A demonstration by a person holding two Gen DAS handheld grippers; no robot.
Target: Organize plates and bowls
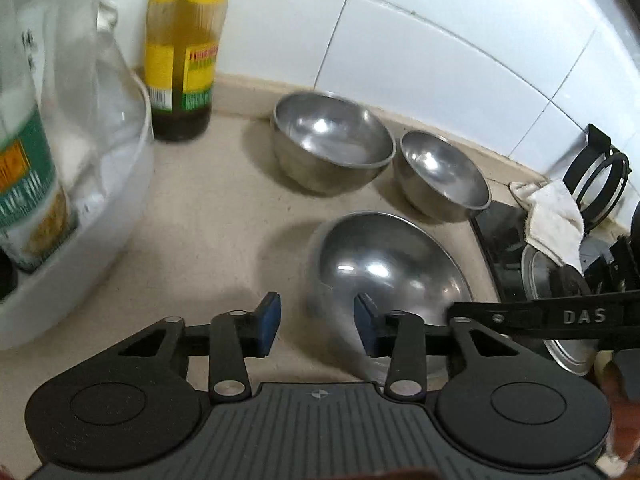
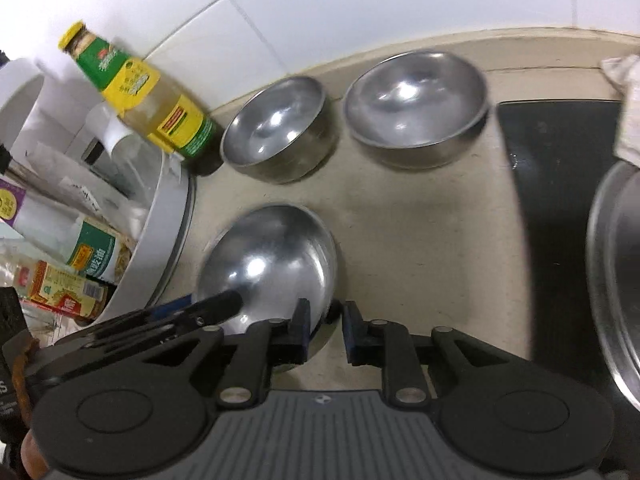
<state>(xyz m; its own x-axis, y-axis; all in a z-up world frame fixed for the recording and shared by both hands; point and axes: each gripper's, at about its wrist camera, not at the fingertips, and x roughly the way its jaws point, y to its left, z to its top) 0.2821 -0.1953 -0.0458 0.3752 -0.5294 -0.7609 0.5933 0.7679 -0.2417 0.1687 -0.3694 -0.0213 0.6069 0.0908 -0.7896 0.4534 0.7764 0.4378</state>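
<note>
While three shiny metal bowls sit apart on the counter point(image 1: 208, 216), I think my tidy-up job has hardly begun, because no bowl is inside another one yet. The near bowl point(image 1: 392, 264) is closest to me. My left gripper point(image 1: 316, 324) has its claw spread wide, with one pad just inside that bowl's rim and one outside, but it is not pinching yet. My right gripper point(image 2: 325, 330) is loose too, with its pads either side of the same bowl's rim point(image 2: 268, 260). Nothing is held by either one.

Two more bowls wait by the wall: the back left bowl point(image 1: 332, 140) and the back right bowl point(image 1: 444, 176), side by side. I guess they still need stacking. I see no plates for sure.

The counter is pale, speckled stone. White tiles point(image 1: 400, 40) cover the wall. A yellow-label bottle point(image 1: 184, 48) stands in the corner beside a white tub point(image 1: 100, 216) full of packets. A dark stove top point(image 2: 560, 184) and a white cloth point(image 1: 556, 216) are off to the right
</note>
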